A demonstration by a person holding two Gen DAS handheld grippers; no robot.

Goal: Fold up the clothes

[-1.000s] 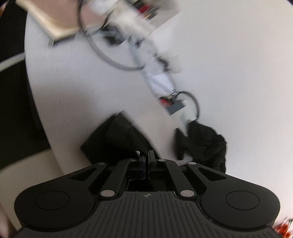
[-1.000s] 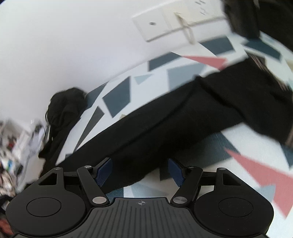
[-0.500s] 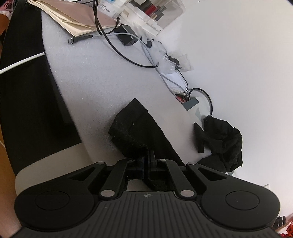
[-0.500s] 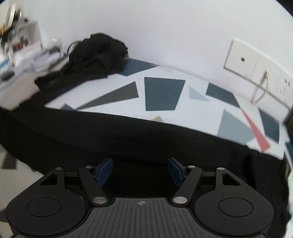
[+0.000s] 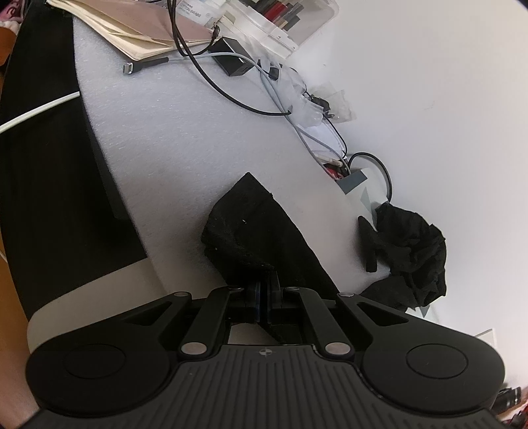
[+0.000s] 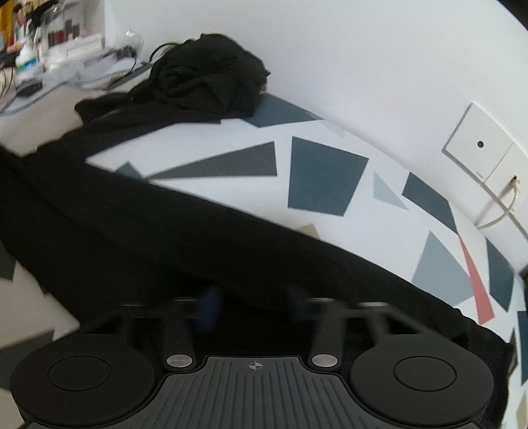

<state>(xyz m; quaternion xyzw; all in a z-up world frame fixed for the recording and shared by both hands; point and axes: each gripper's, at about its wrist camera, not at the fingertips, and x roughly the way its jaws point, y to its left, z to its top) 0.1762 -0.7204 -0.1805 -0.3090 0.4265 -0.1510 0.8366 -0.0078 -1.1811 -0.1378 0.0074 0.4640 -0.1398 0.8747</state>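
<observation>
On the left, in the left wrist view, a dark panel (image 5: 49, 184) with a white cable (image 5: 36, 110) across it borders a pale foam sheet (image 5: 171, 132). At the sheet's far end lie a tan notebook (image 5: 142, 29), a black adapter (image 5: 232, 61) and loose cables (image 5: 283, 99). The left gripper (image 5: 264, 292) has its fingers pressed together on the edge of a black garment (image 5: 250, 227), whose bunched end hangs over the foam just ahead of the fingertips. Further right a second, crumpled black cloth (image 5: 412, 257) sits against the white wall (image 5: 445, 99). In the right wrist view, clutter with a small bottle (image 6: 28, 59) fills the far left corner, and the crumpled cloth (image 6: 204, 79) lies heaped near it. The garment (image 6: 165, 237) stretches as a long dark band from the left edge to the lower right, across a white mat (image 6: 330, 171) printed with grey, blue and red shapes. The right gripper (image 6: 250, 302) hovers low over this band; its fingers are motion-blurred and stand somewhat apart, with cloth beneath them, and I cannot tell whether they grip it. At far right a wall plate (image 6: 478, 147) with a cable is fixed to the wall.
</observation>
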